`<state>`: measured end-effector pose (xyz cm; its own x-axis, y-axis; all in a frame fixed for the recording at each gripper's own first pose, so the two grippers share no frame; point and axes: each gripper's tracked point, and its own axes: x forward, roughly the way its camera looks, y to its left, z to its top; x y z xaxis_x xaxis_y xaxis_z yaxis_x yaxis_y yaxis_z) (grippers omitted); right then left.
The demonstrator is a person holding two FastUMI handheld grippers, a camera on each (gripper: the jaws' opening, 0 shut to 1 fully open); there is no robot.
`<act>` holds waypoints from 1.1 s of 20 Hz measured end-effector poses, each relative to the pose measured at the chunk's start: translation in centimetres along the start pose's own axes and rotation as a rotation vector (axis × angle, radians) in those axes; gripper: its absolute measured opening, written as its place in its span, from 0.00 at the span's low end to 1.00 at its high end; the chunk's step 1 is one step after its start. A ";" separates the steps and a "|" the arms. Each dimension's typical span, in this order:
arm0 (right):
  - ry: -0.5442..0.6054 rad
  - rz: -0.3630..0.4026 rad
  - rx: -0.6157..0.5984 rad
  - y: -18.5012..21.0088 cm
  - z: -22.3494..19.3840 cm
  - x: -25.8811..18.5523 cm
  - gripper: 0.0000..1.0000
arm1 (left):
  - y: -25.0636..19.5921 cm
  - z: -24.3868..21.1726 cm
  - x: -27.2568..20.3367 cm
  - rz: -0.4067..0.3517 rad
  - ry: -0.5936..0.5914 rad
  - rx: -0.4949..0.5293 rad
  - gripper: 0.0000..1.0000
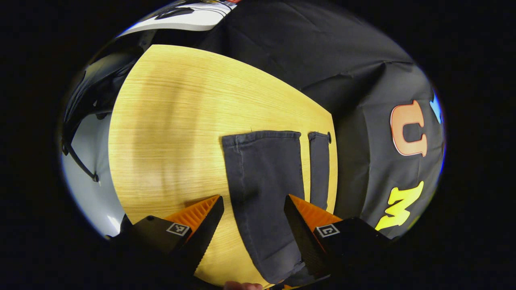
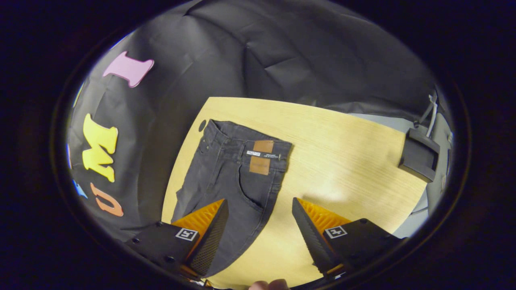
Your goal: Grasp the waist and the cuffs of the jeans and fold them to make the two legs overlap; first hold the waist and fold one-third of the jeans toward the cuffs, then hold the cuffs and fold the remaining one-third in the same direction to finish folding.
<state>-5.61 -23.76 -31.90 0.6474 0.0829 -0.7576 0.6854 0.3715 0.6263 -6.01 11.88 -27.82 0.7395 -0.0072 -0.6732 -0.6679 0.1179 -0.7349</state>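
Dark jeans [image 2: 238, 169] flat on the wooden table [image 2: 342, 161] — unfolded.
Left gripper [image 1: 254, 213] hovers spread toward cuffs [image 1: 262, 137] at 12 o'clock; right gripper [image 2: 260, 217] spread toward the waist [image 2: 246, 139] — likely lining up grasps.

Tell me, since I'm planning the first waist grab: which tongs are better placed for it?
Right. The right tongs hang open facing the waist of the jeans, which lie flat on the table. The left tongs, also open, face the cuffs instead.
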 end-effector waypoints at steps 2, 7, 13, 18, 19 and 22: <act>0.005 -0.005 0.025 -0.7 0.5 0.8 0.92 | -0.9 0.4 0.7 -0.017 -0.003 0.005 0.98; -0.013 -0.003 0.075 -1.1 2.9 2.3 0.97 | -1.6 0.5 1.1 -0.053 -0.017 -0.012 0.98; 0.004 0.050 0.066 0.7 5.1 4.9 0.95 | -3.2 0.7 2.6 -0.080 -0.010 -0.018 0.98; 0.017 0.029 0.014 2.2 5.0 6.3 0.95 | -4.3 0.5 4.1 -0.084 0.022 0.021 1.00; 0.013 0.011 0.007 2.4 4.9 6.7 0.92 | -4.4 0.3 4.3 -0.082 0.031 0.027 0.88; 0.013 -0.078 -0.002 1.3 4.8 7.5 0.65 | -4.0 0.1 4.9 -0.055 0.059 0.035 0.84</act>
<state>1.74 -27.13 -35.87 0.5877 0.0653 -0.8064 0.7331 0.3788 0.5649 0.34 11.46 -28.19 0.7677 -0.0725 -0.6367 -0.6226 0.1506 -0.7679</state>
